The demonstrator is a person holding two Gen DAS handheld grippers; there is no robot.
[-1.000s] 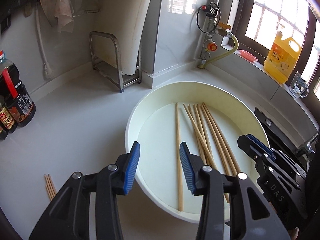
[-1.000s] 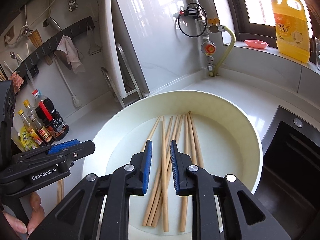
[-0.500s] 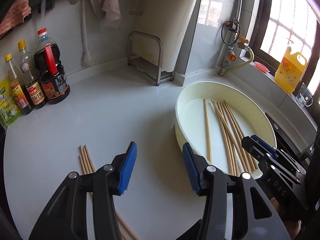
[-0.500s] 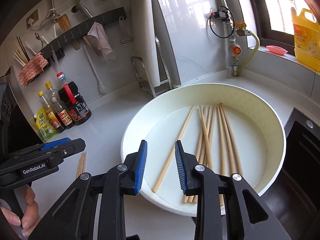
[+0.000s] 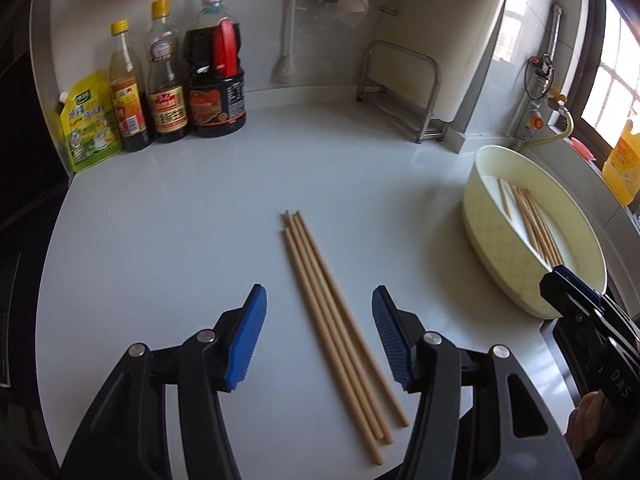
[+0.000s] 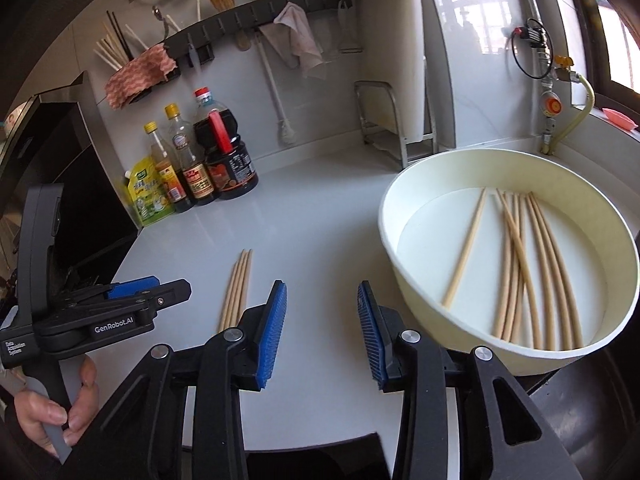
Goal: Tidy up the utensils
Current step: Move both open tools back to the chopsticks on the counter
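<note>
A bundle of wooden chopsticks (image 5: 336, 316) lies on the white counter (image 5: 180, 220); it also shows in the right wrist view (image 6: 236, 288). My left gripper (image 5: 318, 336) is open and empty, its blue pads on either side of the bundle, above it. Several more chopsticks (image 6: 524, 264) lie in a cream round basin (image 6: 400, 280), which also shows at the right of the left wrist view (image 5: 480, 232). My right gripper (image 6: 322, 332) is open and empty over the counter, left of the basin.
Sauce bottles (image 5: 176, 80) and a green pouch (image 5: 86, 120) stand at the back left. A metal rack (image 5: 404, 88) holding a white board stands at the back. A wall rail (image 6: 256, 12) holds a cloth and utensils. A dark sink (image 6: 600, 420) lies right of the basin.
Both grippers pulled back from the basin and swung left. The left gripper now hovers over the counter bundle. Both jaws opened wider.
</note>
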